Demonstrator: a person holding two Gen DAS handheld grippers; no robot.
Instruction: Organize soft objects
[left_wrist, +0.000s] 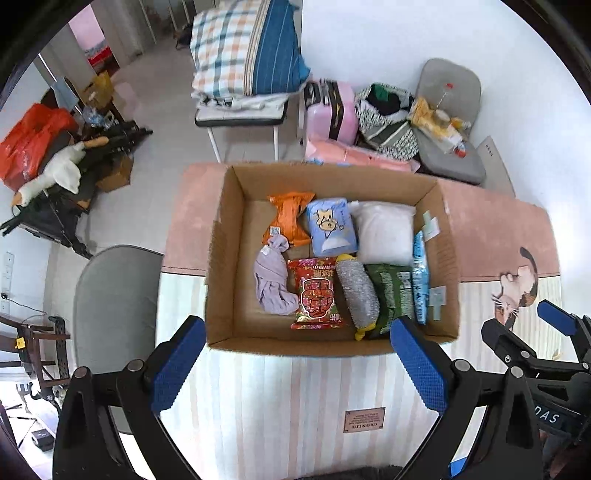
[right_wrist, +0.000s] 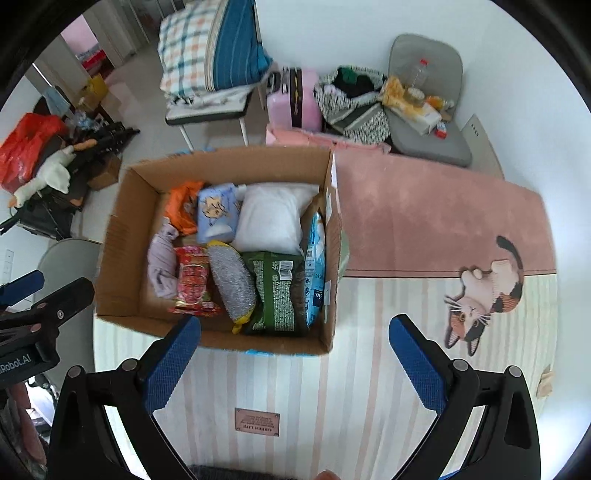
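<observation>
Hovering wide open and empty: left gripper (left_wrist: 299, 363) just short of filled box (left_wrist: 221, 251); right gripper (right_wrist: 295, 363) beside it, over mat (right_wrist: 369, 387).

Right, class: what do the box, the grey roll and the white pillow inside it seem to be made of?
Box: corrugated cardboard, matte brown, with fluted cut edges.
Grey roll: probably a knitted or metallic-thread fabric, given its speckled, slightly glittery surface and yellow ends.
White pillow: soft filling, seemingly in a smooth, faintly glossy cover, possibly plastic.

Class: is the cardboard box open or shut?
Open. The cardboard box has no lid or flaps over it, and the white pillow inside is visible.
</observation>
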